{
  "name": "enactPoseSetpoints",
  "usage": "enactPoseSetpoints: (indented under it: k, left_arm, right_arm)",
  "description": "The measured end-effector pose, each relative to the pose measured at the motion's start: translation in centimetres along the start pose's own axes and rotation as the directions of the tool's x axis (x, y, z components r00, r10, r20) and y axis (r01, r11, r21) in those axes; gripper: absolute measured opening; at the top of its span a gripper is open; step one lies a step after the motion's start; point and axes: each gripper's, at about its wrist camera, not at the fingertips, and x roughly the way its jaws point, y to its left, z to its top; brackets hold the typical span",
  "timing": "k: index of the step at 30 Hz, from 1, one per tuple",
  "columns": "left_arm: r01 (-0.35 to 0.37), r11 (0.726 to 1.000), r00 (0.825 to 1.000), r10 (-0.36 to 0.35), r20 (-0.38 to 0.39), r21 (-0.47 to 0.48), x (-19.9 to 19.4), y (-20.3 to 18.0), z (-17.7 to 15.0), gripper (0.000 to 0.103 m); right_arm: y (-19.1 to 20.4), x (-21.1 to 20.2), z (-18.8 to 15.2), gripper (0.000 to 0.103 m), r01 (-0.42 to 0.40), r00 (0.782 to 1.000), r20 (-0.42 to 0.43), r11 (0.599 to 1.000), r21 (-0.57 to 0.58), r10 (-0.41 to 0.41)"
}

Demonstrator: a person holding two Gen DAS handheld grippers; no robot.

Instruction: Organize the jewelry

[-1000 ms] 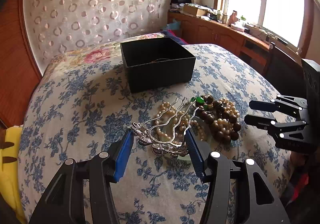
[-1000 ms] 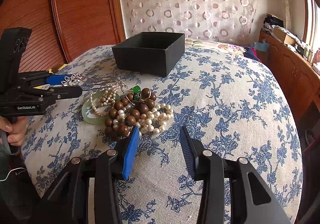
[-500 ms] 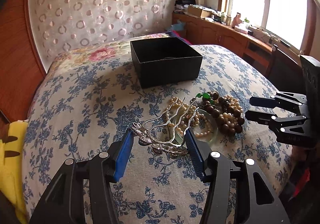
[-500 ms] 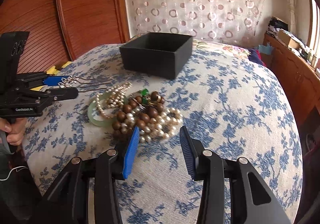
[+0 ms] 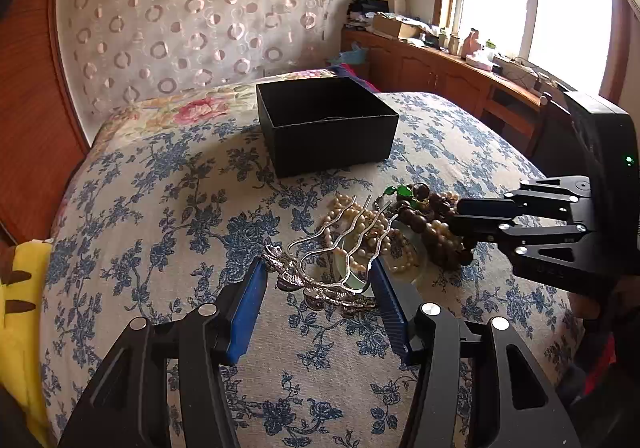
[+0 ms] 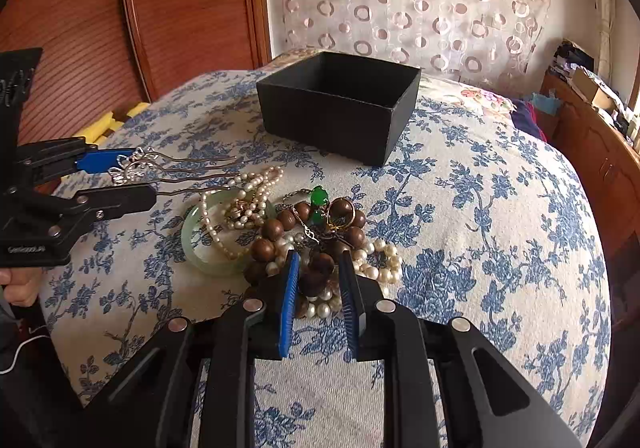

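The right claw (image 6: 319,288) has moved in over the jewelry heap on the blue-flowered bedspread (image 6: 480,208), and its blue-padded jaws are closing around a strand of round brown wooden beads (image 6: 320,268), not yet clearly pinched. Earlier it hung short of the pile, wider. The left claw (image 5: 320,280) still clamps an ornate silver hair comb (image 5: 320,284). The open black box (image 6: 340,108) waits beyond both claws.
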Motion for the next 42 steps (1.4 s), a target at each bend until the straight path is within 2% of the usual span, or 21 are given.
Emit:
enactPoseSetpoints:
  k: [2,4,5,9,15,29,35,42]
  left_arm:
    - [0.003,1.000,1.000,-0.003,0.002,0.000,0.0,-0.1,-0.1,0.051]
    - [0.006,1.000,1.000,-0.006,0.004,-0.001,-0.1,-0.1,-0.1,0.051]
    - [0.007,1.000,1.000,-0.007,0.005,-0.002,-0.1,-0.1,-0.1,0.051]
    - [0.005,1.000,1.000,-0.005,0.005,-0.001,-0.1,-0.2,-0.1,0.051]
    - [0.006,1.000,1.000,-0.006,0.014,-0.007,-0.4,-0.2,0.0,0.051]
    - [0.014,1.000,0.999,-0.014,0.032,-0.023,-0.9,0.1,0.0,0.051]
    - [0.016,1.000,0.999,-0.015,0.033,-0.023,-1.0,0.2,-0.1,0.051]
    - [0.018,1.000,0.999,-0.018,0.032,-0.019,-1.0,-0.1,-0.1,0.051]
  right_arm:
    - [0.2,0.2,0.0,0.025,0.009,1.000,-0.003,1.000,-0.015,-0.010]
    - [0.2,0.2,0.2,0.020,0.012,1.000,-0.004,1.000,-0.025,-0.012]
    - [0.1,0.1,0.1,0.015,0.013,1.000,-0.001,0.999,-0.029,-0.013]
    - [-0.2,-0.4,0.4,0.015,0.008,1.000,0.022,1.000,-0.030,-0.007]
    - [-0.7,-3.3,2.3,0.015,0.003,0.993,0.114,1.000,-0.027,0.000]
    - [-1.2,-9.6,6.8,0.015,0.011,0.960,0.278,0.998,-0.063,0.007]
    - [-1.2,-9.1,6.4,0.015,-0.003,0.967,0.254,0.997,-0.076,0.022]
    - [-4.7,-5.5,3.9,0.015,0.093,0.985,0.149,0.996,-0.009,-0.091]
